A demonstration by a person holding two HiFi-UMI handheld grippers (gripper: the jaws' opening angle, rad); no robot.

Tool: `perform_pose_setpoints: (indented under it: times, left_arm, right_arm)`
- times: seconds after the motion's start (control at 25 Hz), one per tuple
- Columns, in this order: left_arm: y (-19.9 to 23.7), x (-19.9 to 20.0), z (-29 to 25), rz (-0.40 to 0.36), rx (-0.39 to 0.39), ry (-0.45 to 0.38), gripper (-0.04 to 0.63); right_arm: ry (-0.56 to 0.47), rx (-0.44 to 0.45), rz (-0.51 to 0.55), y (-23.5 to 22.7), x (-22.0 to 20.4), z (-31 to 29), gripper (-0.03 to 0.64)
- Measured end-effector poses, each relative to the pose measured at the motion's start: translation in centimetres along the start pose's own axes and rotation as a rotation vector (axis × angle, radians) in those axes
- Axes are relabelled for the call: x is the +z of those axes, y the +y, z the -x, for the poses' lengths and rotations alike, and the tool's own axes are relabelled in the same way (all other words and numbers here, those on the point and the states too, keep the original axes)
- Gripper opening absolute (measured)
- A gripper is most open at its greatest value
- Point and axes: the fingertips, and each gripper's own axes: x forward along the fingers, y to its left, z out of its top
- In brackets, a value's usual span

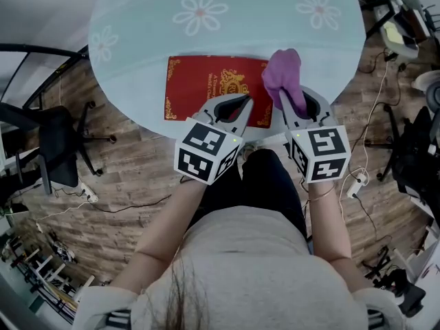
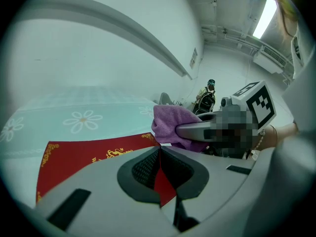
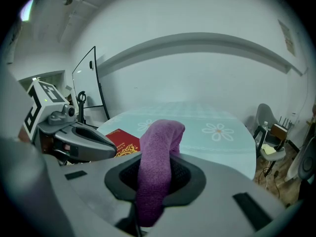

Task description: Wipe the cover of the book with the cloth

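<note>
A red book (image 1: 199, 88) with gold print lies on the round table (image 1: 137, 19), near its front edge. My left gripper (image 1: 245, 102) is shut, its tips over the near right part of the cover; the red book (image 2: 89, 154) shows below the tips of the left gripper (image 2: 159, 149). My right gripper (image 1: 294, 105) is shut on a purple cloth (image 1: 283, 74), which bulges out past its tips at the book's right edge. In the right gripper view the cloth (image 3: 158, 157) fills the jaws of the right gripper (image 3: 157, 154) and hides the fingertips; the book (image 3: 123, 141) lies to the left.
The table has a pale blue flowered tablecloth (image 3: 217, 127). A black office chair (image 1: 55, 143) stands on the wood floor at the left. More chairs and cables (image 1: 371, 129) are at the right. A grey chair (image 3: 269, 132) stands beside the table.
</note>
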Motion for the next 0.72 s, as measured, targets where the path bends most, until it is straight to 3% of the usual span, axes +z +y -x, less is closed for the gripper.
perform_pose_setpoints:
  times: [0.32,0.72]
  left_arm:
    - [1.3,0.0,2.1,-0.029,-0.021,-0.01,0.02]
    - [6.6,-1.5,7.1,-0.017,0.014,-0.021,0.02]
  right_arm:
    - [0.005,0.011,-0.008,4.0,-0.2,0.1,0.081]
    - [-0.006,0.049,0.008,11.5,1.5,-2.6,0.081]
